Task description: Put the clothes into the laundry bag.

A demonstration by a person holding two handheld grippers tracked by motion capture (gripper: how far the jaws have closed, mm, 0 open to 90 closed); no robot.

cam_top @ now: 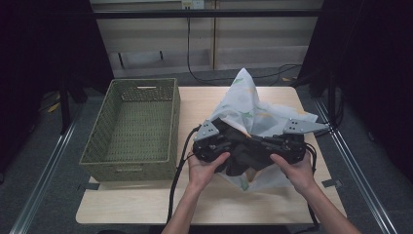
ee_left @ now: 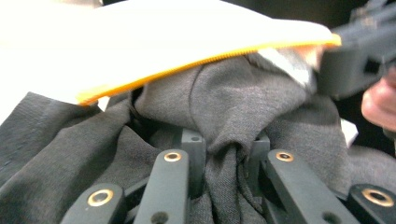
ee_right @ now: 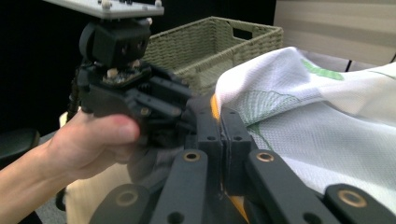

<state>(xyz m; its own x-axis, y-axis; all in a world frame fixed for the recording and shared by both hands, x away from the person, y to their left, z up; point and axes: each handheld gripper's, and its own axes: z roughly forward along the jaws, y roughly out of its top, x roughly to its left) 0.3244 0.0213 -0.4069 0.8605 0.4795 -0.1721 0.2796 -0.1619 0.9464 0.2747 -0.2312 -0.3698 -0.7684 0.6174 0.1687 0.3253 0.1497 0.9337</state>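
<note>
Both hands low at table's near edge: 2 grippers, 1 cloth bag, 1 basket. Left gripper (ee_left: 223, 154) pinching grey fabric (ee_left: 219, 107), right gripper (ee_right: 219, 140) clamped on white mesh bag (cam_top: 248, 109), orange trim, right half. Wicker basket (cam_top: 131, 161) along left edge.

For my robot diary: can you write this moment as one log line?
left gripper: shut on dark grey cloth | right gripper: shut on white mesh bag | basket: beside
</note>
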